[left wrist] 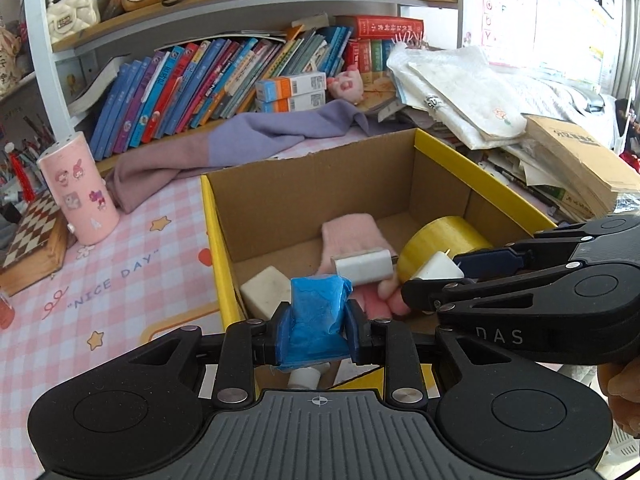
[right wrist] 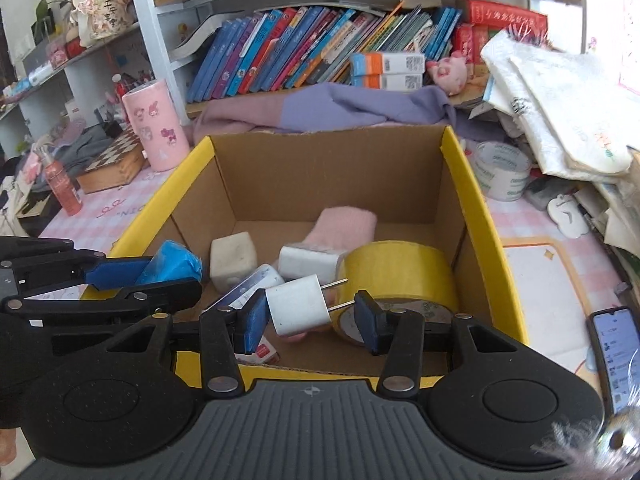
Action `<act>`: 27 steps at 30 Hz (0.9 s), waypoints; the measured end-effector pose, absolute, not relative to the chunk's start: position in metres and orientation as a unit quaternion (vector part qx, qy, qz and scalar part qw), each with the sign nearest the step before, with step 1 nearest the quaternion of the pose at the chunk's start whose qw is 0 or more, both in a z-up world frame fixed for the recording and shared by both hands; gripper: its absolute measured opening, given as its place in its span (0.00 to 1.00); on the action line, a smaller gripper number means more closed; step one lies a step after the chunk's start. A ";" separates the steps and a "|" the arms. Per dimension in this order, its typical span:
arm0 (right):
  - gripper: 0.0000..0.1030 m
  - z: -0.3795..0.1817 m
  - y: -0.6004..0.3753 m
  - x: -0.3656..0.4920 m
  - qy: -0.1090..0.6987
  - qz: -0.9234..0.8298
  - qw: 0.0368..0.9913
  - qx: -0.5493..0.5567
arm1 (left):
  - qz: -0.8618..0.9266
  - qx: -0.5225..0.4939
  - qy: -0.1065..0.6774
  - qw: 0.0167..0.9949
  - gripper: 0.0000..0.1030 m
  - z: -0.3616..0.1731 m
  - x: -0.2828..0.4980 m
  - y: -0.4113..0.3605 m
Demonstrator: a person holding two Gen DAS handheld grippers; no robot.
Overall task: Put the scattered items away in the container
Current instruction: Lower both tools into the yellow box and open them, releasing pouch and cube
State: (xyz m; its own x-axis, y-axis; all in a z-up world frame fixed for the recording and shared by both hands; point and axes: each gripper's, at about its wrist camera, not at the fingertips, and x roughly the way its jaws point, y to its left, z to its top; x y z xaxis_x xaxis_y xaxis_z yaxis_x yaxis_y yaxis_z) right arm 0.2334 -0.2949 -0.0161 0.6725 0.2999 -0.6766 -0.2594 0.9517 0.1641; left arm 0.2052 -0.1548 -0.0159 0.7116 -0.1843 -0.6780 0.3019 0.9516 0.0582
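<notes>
Cardboard box, yellow-rimmed, at centre on the pink checked tablecloth; it already holds a yellow tape roll, a white cube, a charger and a pink sock. Left gripper, at 6 o'clock over the near rim, is clamped on a crumpled blue packet. Right gripper, at 6 o'clock in its own view, pinches a white plug adapter, prongs toward 2 o'clock. Both loads hang above the box interior, apparently so that release drops them inside.

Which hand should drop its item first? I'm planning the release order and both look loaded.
Probably right: its tongs hold the white plug well inside the box; the left tongs with the blue packet sit at its near wall.
</notes>
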 end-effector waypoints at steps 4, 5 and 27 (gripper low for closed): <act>0.44 -0.018 -0.297 0.235 0.379 0.165 0.910 0.032 | -0.126 0.077 0.359 0.922 0.28 -0.016 0.206 -0.155; 0.44 -0.018 -0.296 0.235 0.379 0.166 0.910 0.032 | -0.124 0.076 0.359 0.922 0.28 -0.016 0.206 -0.155; 0.45 0.010 -0.296 0.183 0.320 0.159 0.933 0.029 | -0.017 -0.006 0.291 0.957 0.75 0.020 0.132 -0.129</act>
